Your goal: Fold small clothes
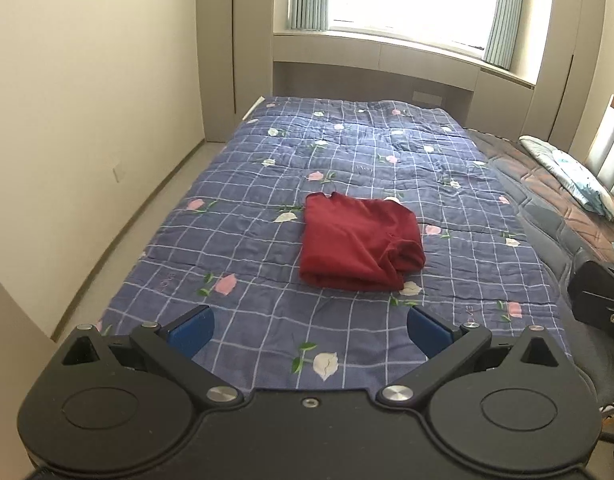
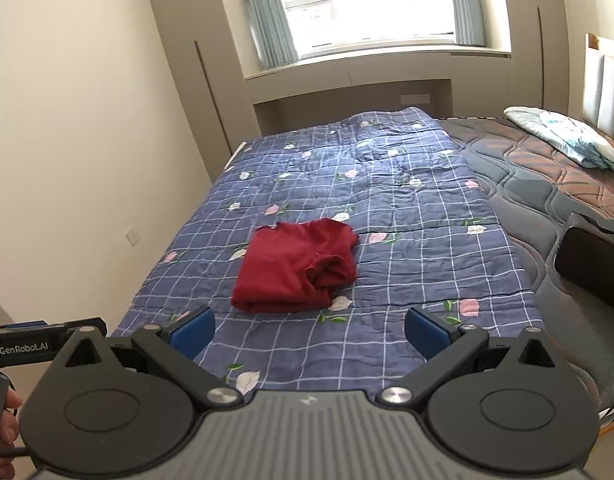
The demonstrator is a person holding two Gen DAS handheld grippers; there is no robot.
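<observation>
Folded dark red garment (image 1: 359, 242) lying mid-bed on the blue checked floral quilt (image 1: 267, 208). Left gripper (image 1: 309, 330) spread wide, pinching nothing, held above the quilt's near edge. Right gripper (image 2: 309, 330) likewise spread, empty. Pillow (image 2: 567, 138) far right.

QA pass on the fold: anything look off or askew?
Mostly tidy. The red garment lies folded on the blue checked quilt, but its near right corner is bunched with loose layers showing. Both tongs, left and right, are open and clear.
</observation>
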